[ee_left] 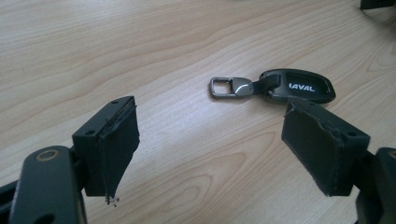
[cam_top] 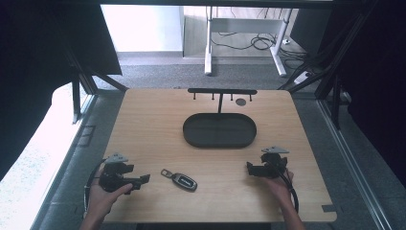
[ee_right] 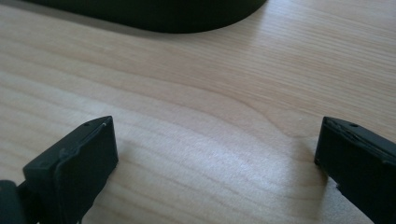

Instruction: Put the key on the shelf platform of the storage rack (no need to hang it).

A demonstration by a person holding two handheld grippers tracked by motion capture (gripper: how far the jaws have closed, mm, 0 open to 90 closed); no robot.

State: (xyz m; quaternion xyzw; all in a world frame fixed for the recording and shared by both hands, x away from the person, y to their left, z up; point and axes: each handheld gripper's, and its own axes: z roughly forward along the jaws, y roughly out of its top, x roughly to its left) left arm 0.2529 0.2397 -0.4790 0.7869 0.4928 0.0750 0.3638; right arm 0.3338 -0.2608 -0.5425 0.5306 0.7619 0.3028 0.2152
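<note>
A black car key fob [cam_top: 185, 181] with a metal clip [ee_left: 229, 88] lies flat on the wooden table [cam_top: 143, 124] near its front edge. My left gripper [cam_top: 141, 180] is just left of the fob, jaws wide open and nothing between them; in the left gripper view the fob [ee_left: 299, 87] lies a little ahead of the right jaw. My right gripper [cam_top: 252, 168] rests at the front right, open and holding nothing. A black oval tray [cam_top: 219, 130] sits at the table's middle, and its rim [ee_right: 154, 14] shows ahead of the right gripper.
Behind the tray stands a black T-shaped rack with small hooks [cam_top: 221, 91], and a small dark disc [cam_top: 241, 101] lies beside it. Bare wood runs between the two grippers and along both sides of the tray.
</note>
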